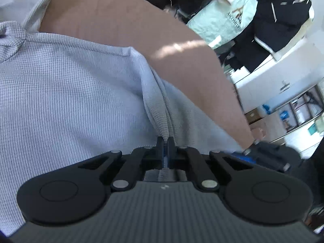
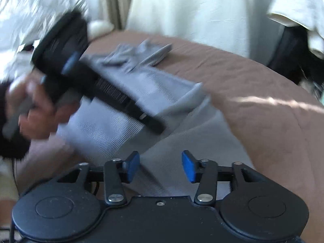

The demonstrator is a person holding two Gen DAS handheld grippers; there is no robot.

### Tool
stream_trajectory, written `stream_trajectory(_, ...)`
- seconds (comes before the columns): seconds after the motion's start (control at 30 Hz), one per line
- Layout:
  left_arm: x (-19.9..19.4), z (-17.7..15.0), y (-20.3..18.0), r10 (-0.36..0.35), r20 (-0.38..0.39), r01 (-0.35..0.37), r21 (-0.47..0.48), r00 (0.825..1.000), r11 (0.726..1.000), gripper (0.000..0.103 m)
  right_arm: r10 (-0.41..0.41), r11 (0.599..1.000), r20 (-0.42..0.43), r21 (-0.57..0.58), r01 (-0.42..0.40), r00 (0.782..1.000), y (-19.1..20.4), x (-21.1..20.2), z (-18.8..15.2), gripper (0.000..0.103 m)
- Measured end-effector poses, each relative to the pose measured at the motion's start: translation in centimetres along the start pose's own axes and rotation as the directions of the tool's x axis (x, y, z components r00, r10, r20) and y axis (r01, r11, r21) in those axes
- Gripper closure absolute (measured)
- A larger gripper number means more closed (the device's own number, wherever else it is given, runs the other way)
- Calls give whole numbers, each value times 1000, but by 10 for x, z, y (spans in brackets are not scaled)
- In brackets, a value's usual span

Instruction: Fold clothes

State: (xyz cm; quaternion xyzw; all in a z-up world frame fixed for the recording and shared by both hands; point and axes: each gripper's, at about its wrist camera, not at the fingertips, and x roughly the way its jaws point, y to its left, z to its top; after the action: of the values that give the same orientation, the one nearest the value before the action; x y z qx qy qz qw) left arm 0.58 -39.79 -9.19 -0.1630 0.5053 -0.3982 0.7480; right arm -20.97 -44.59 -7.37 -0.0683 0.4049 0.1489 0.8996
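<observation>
A pale grey waffle-knit shirt [image 1: 66,93] lies spread on a brown bedspread [image 1: 125,20]; its collar shows at the upper left of the left wrist view. My left gripper [image 1: 166,139] is shut on a raised ridge of the shirt's fabric, pinched between its pads. In the right wrist view the same shirt [image 2: 154,87] stretches away across the bedspread [image 2: 263,93]. My right gripper [image 2: 160,166] stands open just above the shirt's near part, with nothing pressed between its blue pads [image 2: 189,167]. The left gripper [image 2: 160,128], held by a hand [image 2: 38,111], comes in from the left, blurred.
Dark and pale garments [image 1: 271,18] hang beyond the bed in the left wrist view, with white cabinets [image 1: 269,81] to the right. Pale curtains [image 2: 182,6] hang behind the bed in the right wrist view. A dark bag or chair [image 2: 291,48] stands at the far right.
</observation>
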Motion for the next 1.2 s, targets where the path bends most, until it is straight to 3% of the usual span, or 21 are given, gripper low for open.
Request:
stream_trajectory(0.1,2,3,-2,8,4,-8,4,1000,1000,101,-17,1000,-6,13,17,1000,-3,8,-1,46)
stream_trajectory(0.13,2,4,-3,13,6,-13,6,1000,1000,101,-18,998,-11,58,19,1000,-11,10,-3,65)
stream_trajectory(0.17,2,4,-4,18,7,-18,9,1000,1000,101,-30,992,-23,121,32,999,-21,11,-5,98)
stream_trajectory(0.23,4,5,-9,35,10,-36,39,999,999,101,-151,973,-9,173,151,988,-34,5,-7,97)
stream_trajectory(0.3,5,7,-15,55,10,-56,87,998,995,101,-287,938,25,211,276,958,-46,-6,-7,97)
stream_trajectory(0.37,8,12,-26,63,10,-64,146,998,987,101,-391,891,72,279,357,918,-60,-16,1,97)
stream_trajectory(0.43,12,22,-38,54,5,-54,189,999,980,101,-492,833,111,351,429,864,-75,-26,9,97)
stream_trajectory(0.5,19,37,-52,29,-1,-28,220,1000,975,101,-556,780,123,419,465,822,-99,-30,21,97)
stream_trajectory(0.57,30,58,-69,3,-9,0,250,1000,968,101,-552,738,154,547,394,820,-135,-29,25,97)
stream_trajectory(0.7,55,99,-99,-39,-29,46,291,999,956,101,-486,635,227,755,163,844,-194,-28,2,97)
stream_trajectory(0.8,79,124,-116,-63,-55,76,305,997,949,101,-497,623,180,755,205,849,-209,-21,-4,97)
stream_trajectory(0.9,105,140,-126,-57,-67,76,312,996,947,101,-489,637,207,748,185,847,-215,-18,-2,97)
stream_trajectory(0.97,122,148,-125,-62,-75,81,292,995,953,101,-527,606,196,769,203,827,-221,-16,-1,97)
stream_trajectory(1.0,131,152,-122,-59,-77,77,269,995,960,101,-575,560,181,798,223,798,-223,-19,-4,92)
stream_trajectory(1.03,139,155,-120,-52,-80,71,257,995,964,101,-637,496,170,837,231,752,-222,-32,-10,77)
stream_trajectory(1.07,147,158,-117,-45,-82,64,250,996,966,101,-669,454,188,870,194,719,-221,-49,-18,64)
stream_trajectory(1.1,154,160,-115,-32,-79,51,252,996,966,101,-671,434,232,893,120,704,-223,-63,-28,62)
stream_trajectory(1.13,161,162,-113,-18,-74,36,256,997,966,101,-646,430,270,901,49,714,-226,-75,-36,62)
stream_trajectory(1.2,173,166,-110,-4,-75,22,238,997,971,101,-550,446,249,894,29,797,-231,-86,-40,62)
